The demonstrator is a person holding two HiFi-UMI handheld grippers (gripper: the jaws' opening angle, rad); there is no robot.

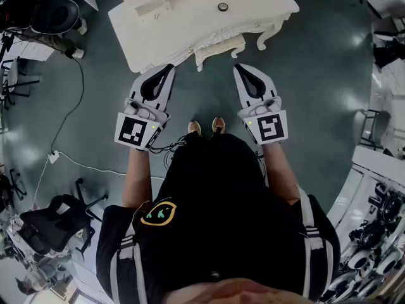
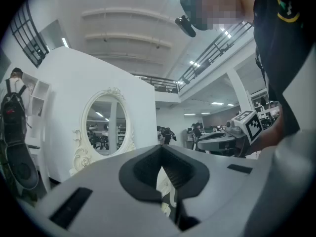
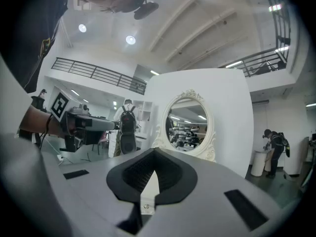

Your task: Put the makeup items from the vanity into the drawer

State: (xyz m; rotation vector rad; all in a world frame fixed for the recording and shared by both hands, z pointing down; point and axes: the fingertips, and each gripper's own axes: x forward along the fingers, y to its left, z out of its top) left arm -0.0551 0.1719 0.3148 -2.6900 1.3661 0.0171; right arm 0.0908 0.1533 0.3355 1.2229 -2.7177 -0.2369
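Both claws, the left claw and the right claw, are pressed shut on nothing and hang side by side just short of the near edge of the white carved vanity counter. One small round dark item, likely makeup, sits on the counter ahead of them, nearer the right claw; being round, it has no long axis to line up with.

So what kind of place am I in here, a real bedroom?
Probably not: it looks like a large studio or lab hall with a staged set. The white vanity and its oval mirror back onto a freestanding panel, and a railed mezzanine runs under a high ceiling.
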